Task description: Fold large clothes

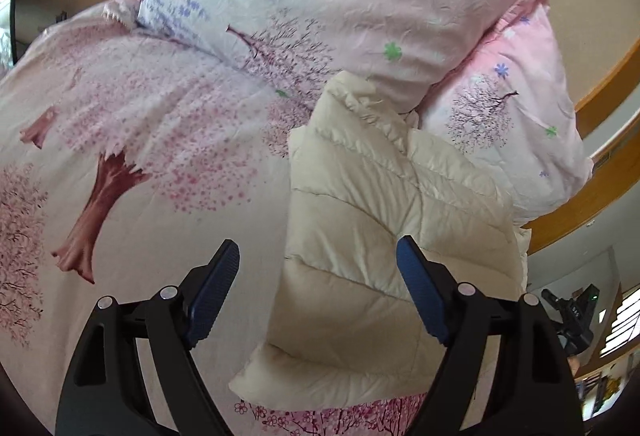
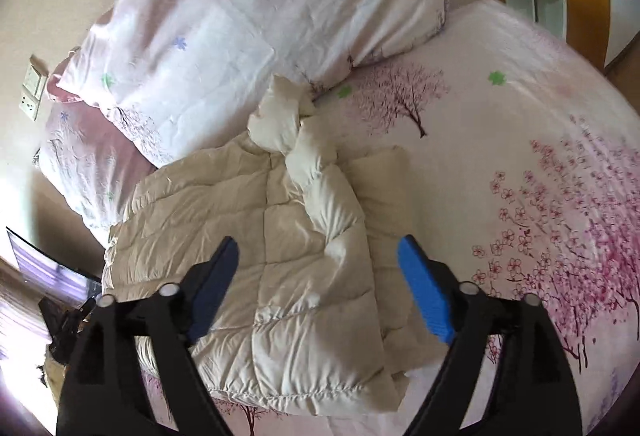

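Note:
A cream quilted puffer jacket (image 1: 372, 236) lies folded on a bed with a pink cherry-tree sheet (image 1: 140, 116). In the right wrist view the jacket (image 2: 256, 236) shows a sleeve laid across its body toward the pillows. My left gripper (image 1: 318, 288) hovers over the jacket's near left edge, jaws wide apart, nothing between the blue pads. My right gripper (image 2: 318, 284) hangs above the jacket's near part, also open, its pads clear of the fabric.
Two large pillows (image 2: 248, 8) in matching pink floral covers lie just behind the jacket. A wooden bed frame (image 1: 600, 192) curves along the right side. A wall socket (image 2: 32, 92) sits at the left. The sheet (image 2: 540, 176) spreads wide on the right.

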Demonstrator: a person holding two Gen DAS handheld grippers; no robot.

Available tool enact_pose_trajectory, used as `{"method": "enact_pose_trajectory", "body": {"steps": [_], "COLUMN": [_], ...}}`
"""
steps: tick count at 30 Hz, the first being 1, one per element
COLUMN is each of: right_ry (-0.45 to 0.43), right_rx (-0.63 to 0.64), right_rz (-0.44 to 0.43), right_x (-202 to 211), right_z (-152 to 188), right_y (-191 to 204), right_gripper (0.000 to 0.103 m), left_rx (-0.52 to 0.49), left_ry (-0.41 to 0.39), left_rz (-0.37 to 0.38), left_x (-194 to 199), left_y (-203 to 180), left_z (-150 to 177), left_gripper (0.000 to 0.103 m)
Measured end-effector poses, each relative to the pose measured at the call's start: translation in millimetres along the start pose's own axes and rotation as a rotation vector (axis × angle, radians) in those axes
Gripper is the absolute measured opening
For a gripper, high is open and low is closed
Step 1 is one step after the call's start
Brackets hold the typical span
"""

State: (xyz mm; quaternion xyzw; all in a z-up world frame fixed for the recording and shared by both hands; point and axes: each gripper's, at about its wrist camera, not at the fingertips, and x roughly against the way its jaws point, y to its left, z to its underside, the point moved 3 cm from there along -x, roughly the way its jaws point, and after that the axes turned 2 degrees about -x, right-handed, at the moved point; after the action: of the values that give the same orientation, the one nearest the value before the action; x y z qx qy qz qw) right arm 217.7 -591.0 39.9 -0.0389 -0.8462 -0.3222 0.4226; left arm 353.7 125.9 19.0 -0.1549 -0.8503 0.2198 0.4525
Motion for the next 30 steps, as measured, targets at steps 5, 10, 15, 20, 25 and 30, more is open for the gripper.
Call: {"method": "enact_pose_trajectory", "body": {"steps": [5,10,15,20,25,30], "right_ry": [0.073,0.055,0.083,0.157,0.198,0.158], "right_rx": [-0.048,-0.069,-0.069,-0.066,-0.169,-0.261], "right_rz": [0.007,0.079,0.109,0.001,-0.131,-0.195], "right_x": [-26.9,-40.7,-58.3,-59.3,-43.9,-5.6], "right_z": [-8.6,-12.0,-10.6,2.7,25.3,62.1], "right_y": [-17.8,-32.6,-39.9,-36.4,-56.9,-75.2], "right_gripper": [0.085,0.085,0.078,0.078,0.078,0.079], "left_rx": [0.053,0.039,0.039,0.041,0.099,0.159], "left_ry": [0.045,0.082,0.105,0.137,0.136,0.093], "left_rz": [0.008,-0.004,-0.009,0.041,0.102,0.116], "left_x": [-12.1,-28.5,-42.6,-42.9,-25.4,12.1], "left_y": [6.1,5.7,3.7,3.0,15.2,26.0], "left_z": [2.6,5.1,5.2,10.8,22.7,52.0], "left_gripper": [0.081,0.081,0.081,0.081,0.081,0.081]}}
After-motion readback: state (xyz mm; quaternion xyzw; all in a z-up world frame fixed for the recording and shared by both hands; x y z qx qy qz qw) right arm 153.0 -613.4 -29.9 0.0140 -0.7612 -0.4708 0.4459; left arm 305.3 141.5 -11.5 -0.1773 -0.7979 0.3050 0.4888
